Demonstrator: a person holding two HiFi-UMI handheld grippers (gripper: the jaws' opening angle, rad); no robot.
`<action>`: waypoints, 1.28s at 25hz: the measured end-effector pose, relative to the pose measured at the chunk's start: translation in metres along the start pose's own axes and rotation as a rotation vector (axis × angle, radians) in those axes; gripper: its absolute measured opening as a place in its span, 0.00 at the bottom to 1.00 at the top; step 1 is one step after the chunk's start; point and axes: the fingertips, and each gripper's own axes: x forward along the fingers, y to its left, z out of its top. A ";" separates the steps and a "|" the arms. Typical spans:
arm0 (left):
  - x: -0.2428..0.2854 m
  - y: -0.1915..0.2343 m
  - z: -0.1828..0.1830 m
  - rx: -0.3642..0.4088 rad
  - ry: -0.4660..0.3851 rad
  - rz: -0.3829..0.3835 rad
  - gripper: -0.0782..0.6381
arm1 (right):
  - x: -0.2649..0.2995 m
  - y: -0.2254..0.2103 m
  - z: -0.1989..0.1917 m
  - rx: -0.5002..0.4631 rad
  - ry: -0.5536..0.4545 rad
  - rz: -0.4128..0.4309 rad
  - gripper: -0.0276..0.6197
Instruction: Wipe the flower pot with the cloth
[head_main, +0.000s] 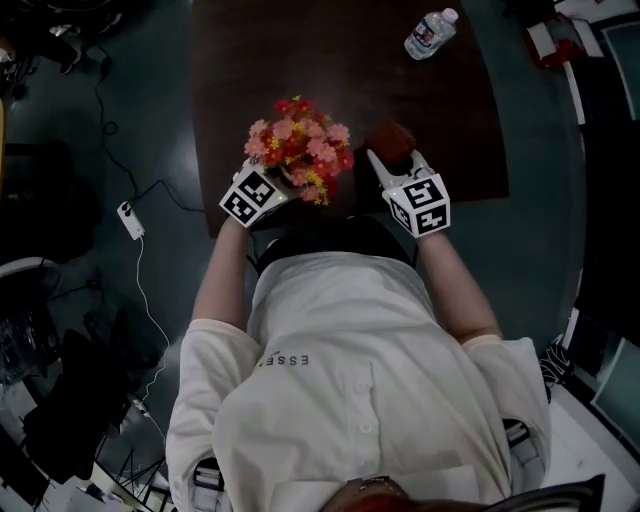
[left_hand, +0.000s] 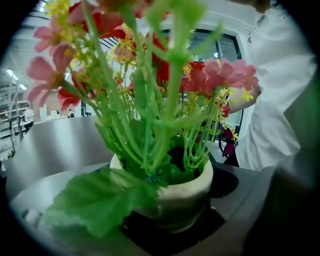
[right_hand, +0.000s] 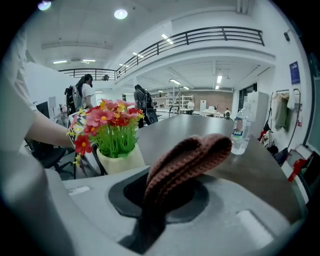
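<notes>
Flower pot (left_hand: 182, 192), one, clamped in left gripper (head_main: 272, 188) fingers; one cloth (right_hand: 185, 160) pinched in right gripper (head_main: 393, 165).

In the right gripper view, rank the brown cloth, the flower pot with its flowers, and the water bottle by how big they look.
1. Brown cloth: largest, but nearest the camera, so that inflates it.
2. Flower pot with its flowers: next.
3. Water bottle: smallest, and farthest away.

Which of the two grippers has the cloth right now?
The right gripper: its jaws are shut on the brown knitted cloth. The left gripper instead grips the cream flower pot and has no cloth in it.
</notes>
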 end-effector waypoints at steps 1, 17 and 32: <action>0.000 0.000 0.000 0.001 -0.005 0.002 0.89 | 0.000 0.001 -0.003 0.004 0.006 -0.001 0.12; -0.157 0.002 0.038 -0.124 -0.321 0.538 0.45 | -0.048 0.065 0.005 0.106 0.011 -0.165 0.12; -0.216 -0.153 0.080 -0.079 -0.442 0.659 0.12 | -0.153 0.148 -0.024 0.055 -0.090 -0.137 0.12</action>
